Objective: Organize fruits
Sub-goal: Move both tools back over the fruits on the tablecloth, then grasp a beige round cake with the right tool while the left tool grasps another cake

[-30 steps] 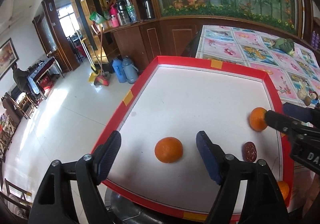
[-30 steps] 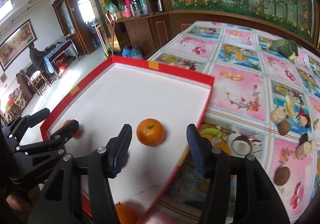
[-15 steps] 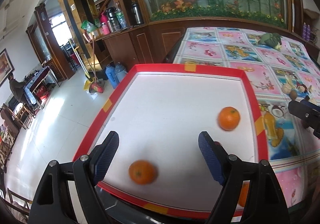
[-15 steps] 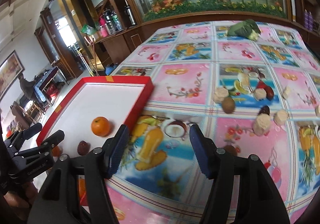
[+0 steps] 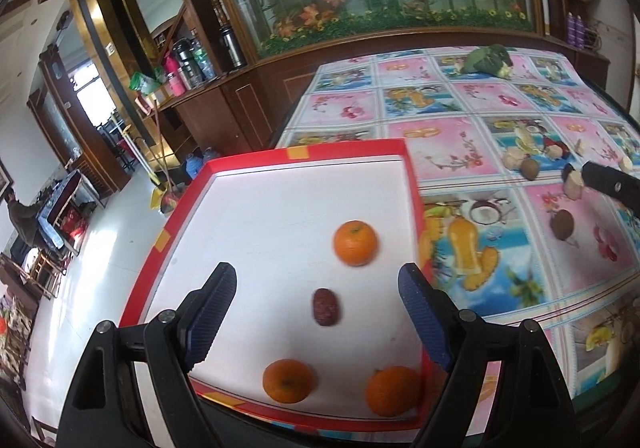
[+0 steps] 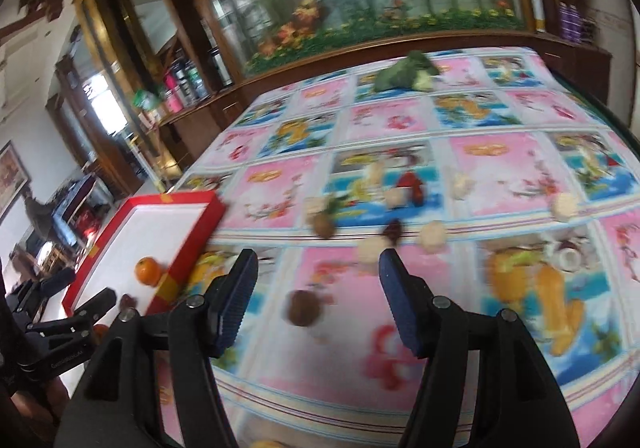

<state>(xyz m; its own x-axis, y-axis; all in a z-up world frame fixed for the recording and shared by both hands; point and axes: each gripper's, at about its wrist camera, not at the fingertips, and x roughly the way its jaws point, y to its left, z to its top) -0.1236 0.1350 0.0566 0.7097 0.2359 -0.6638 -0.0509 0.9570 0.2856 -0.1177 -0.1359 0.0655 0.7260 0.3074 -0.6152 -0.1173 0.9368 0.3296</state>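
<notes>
Left gripper point(image 5: 318, 302) spread, empty, over red tray point(image 5: 348, 146), date point(image 5: 326, 307) between its fingers, three oranges point(image 5: 355, 242) around it in tray, right gripper point(image 6: 318, 298) spread, empty, over tablecloth point(image 6: 500, 164), brown fruit point(image 6: 302, 313) between its fingers, pale fruits point(image 6: 433, 234) beyond.

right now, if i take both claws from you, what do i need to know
Left claw: open, empty, over the red tray.
Right claw: open, empty, out over the tablecloth, with a brown fruit ahead between its fingers.
In the tray: three oranges and a dark red date.
Left to do: the small brown, pale and dark fruits scattered on the cloth. The view is blurred, so count them yourself.
</notes>
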